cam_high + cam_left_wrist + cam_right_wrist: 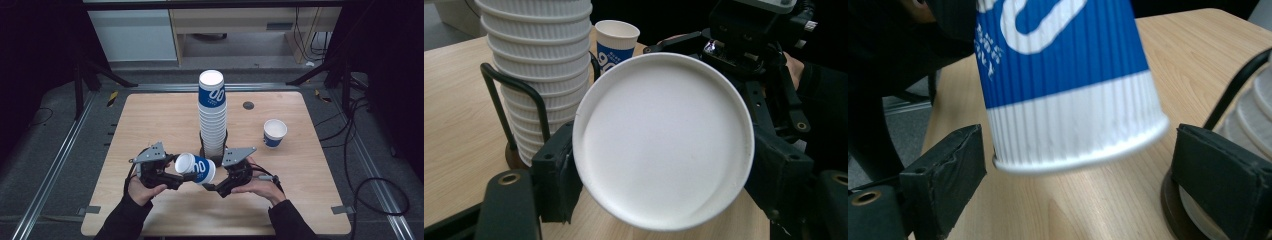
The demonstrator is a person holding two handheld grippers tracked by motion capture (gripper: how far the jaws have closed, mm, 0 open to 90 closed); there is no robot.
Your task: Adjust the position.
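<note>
The left gripper [186, 176] clamps a blue-and-white paper cup [196, 168] lying on its side above the table [150, 120] — just in front of the tall cup stack [212, 115]. The right gripper [212, 187] stands wide — its pads flank the cup's end without pressing.
</note>
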